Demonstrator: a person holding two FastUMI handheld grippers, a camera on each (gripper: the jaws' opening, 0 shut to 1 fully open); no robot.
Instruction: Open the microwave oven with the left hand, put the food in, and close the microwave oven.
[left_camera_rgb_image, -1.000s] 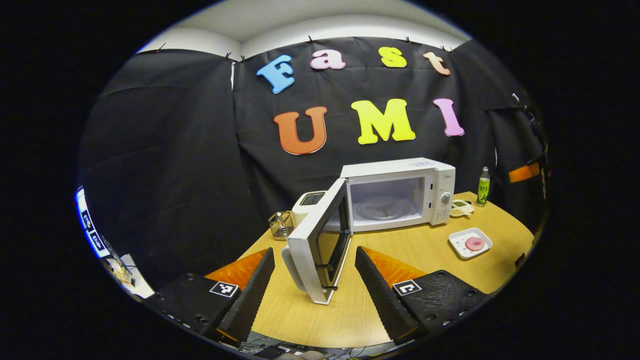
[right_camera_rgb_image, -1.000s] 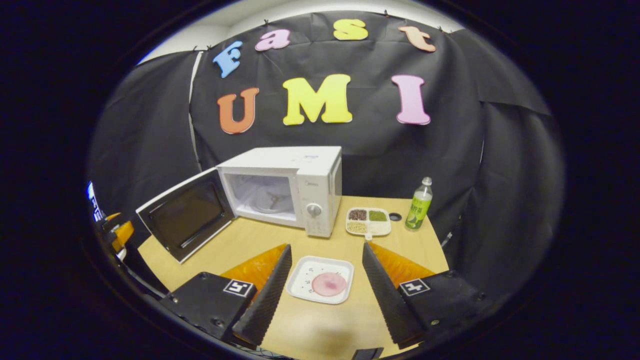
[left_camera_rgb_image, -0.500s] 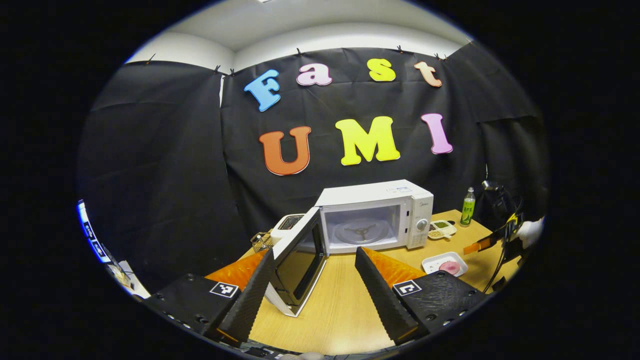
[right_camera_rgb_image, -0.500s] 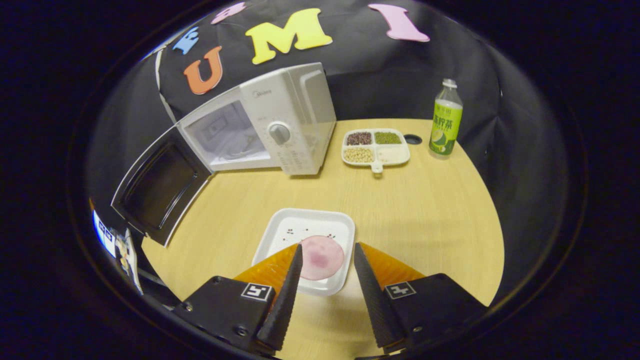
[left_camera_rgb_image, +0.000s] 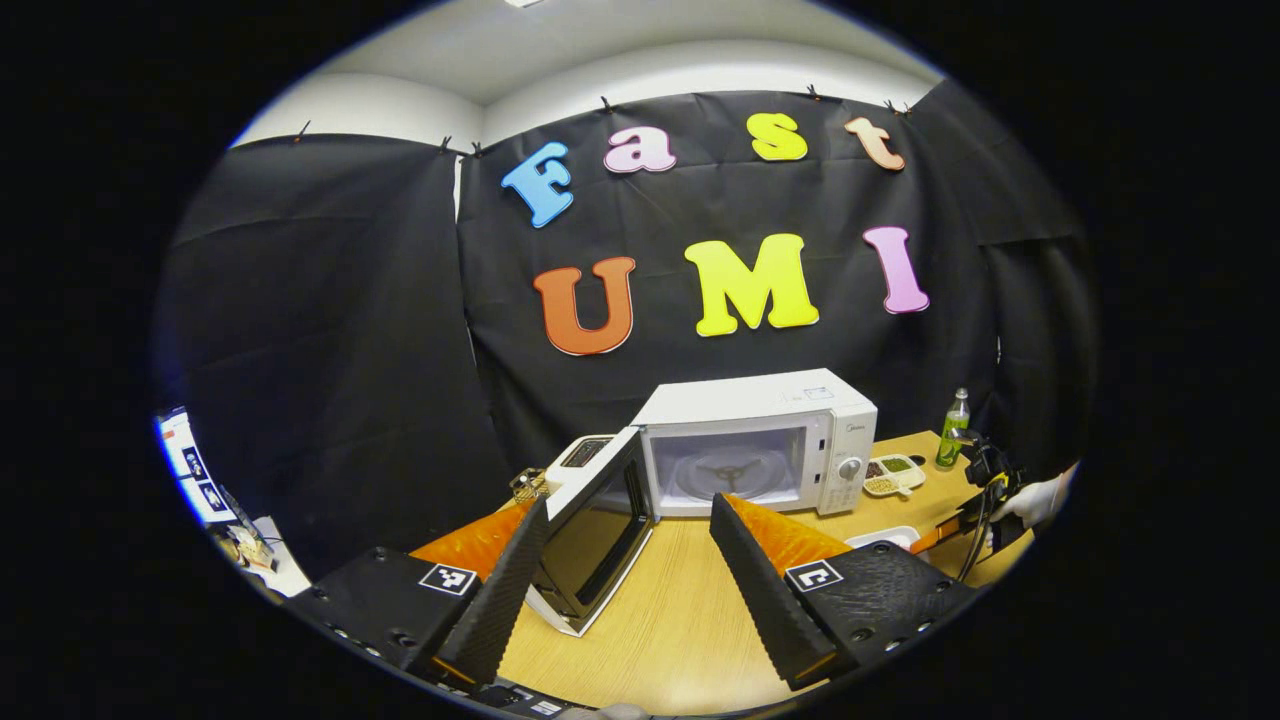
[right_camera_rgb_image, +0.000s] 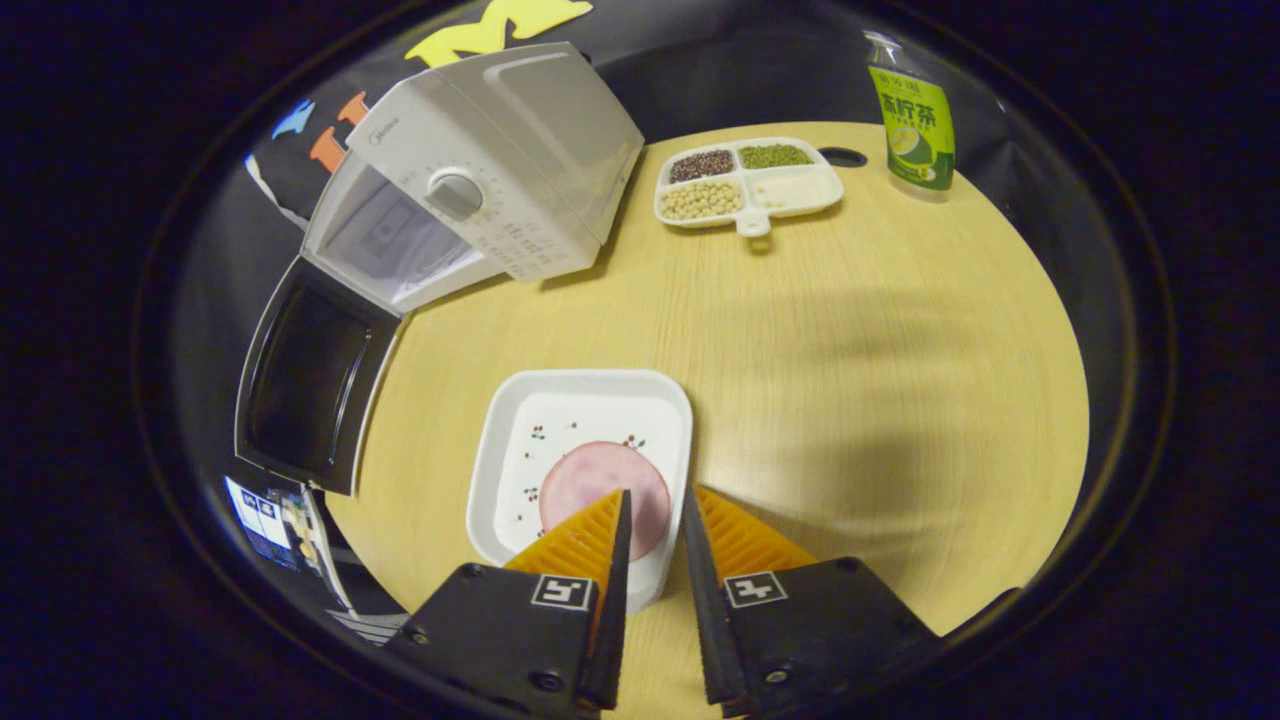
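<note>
One microwave oven (right_camera_rgb_image: 480, 190), one white plate (right_camera_rgb_image: 580, 420) with one pink slice (right_camera_rgb_image: 600, 480), one divided tray (right_camera_rgb_image: 750, 185), one green bottle (right_camera_rgb_image: 912, 115), one toaster (left_camera_rgb_image: 583, 456), two claws.

The left gripper view sits back from the table's (left_camera_rgb_image: 690, 620) near edge, low and roughly level, facing the open microwave (left_camera_rgb_image: 760, 440) and the booth wall from some way off. The right gripper view hangs close above the table (right_camera_rgb_image: 850, 340), tilted steeply down at a white plate (right_camera_rgb_image: 580, 400), the microwave (right_camera_rgb_image: 500, 170) at its upper left. Both views take in the microwave, its open door, the divided snack tray (right_camera_rgb_image: 750, 185) and the green bottle (right_camera_rgb_image: 912, 115).
</note>
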